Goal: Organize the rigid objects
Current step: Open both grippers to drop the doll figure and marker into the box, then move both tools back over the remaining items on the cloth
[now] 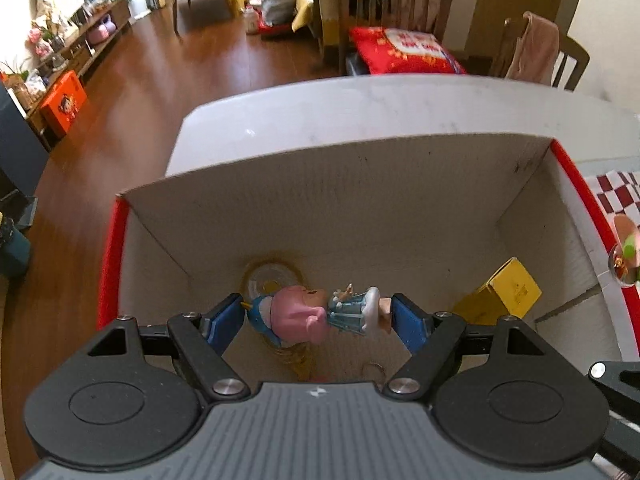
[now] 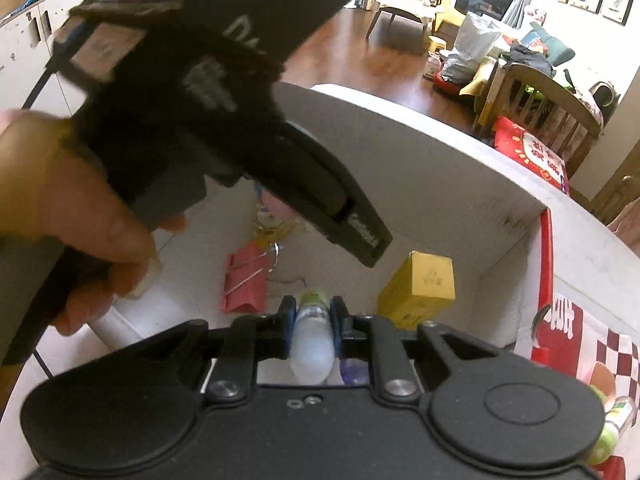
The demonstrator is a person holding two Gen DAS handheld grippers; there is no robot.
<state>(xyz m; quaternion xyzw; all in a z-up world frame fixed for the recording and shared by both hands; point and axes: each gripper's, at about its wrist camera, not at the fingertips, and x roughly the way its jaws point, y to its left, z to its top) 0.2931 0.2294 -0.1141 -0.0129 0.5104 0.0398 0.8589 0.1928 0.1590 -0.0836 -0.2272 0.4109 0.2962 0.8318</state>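
cardboard walls of an open box (image 1: 280, 208) rise ahead of both tools, and both tools tilt down into it, which fits a sorting job where loose hard items get dropped into one container.

the left gripper (image 1: 318, 314) has its blue pads (image 1: 226, 322) spread wide but pressed on the two ends of a small figurine (image 1: 312, 312), pink and pale blue, lying crosswise between them. gripping it end to end likely keeps it from twisting out. it hangs above the box floor, not yet set down.

just beyond the figurine a round clear lid-like thing (image 1: 272, 280) lies on the floor, and off to the tool's right a yellow carton (image 1: 504, 296) leans in the corner.

the right gripper (image 2: 312, 320) is nearly closed, pinching a slim translucent bottle (image 2: 312, 340) with a green cap that points forward along the fingers. ahead of it lie a red clip (image 2: 244, 284) and the same yellow carton (image 2: 420, 288). a hand (image 2: 72, 216) holding the other tool crosses above on its left.

my judgement: both items are at the release stage; the risk is the figurine landing on the clear lid-like thing.
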